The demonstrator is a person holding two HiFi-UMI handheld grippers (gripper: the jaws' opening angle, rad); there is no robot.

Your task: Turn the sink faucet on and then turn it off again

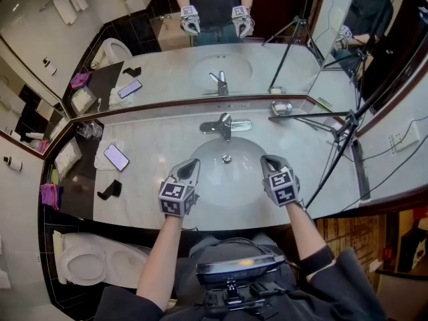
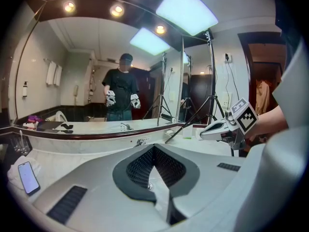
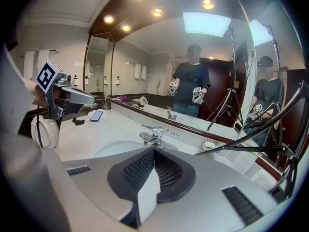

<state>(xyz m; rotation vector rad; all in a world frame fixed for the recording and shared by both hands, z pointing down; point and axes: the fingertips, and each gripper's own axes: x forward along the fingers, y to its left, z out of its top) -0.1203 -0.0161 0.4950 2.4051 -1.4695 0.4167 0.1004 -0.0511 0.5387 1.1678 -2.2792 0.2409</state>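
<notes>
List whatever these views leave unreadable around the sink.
- Water running or not: in the head view the faucet spout is too small; in the right gripper view the right hand-held gripper hides the outlet.
- Near rim of the sink: head view, partly covered by the left hand-held gripper and the right one.
- Screen of the phone: too small in every view.

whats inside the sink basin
Only the drain shows in the sink basin. The left gripper and right gripper cover its side edges.
</notes>
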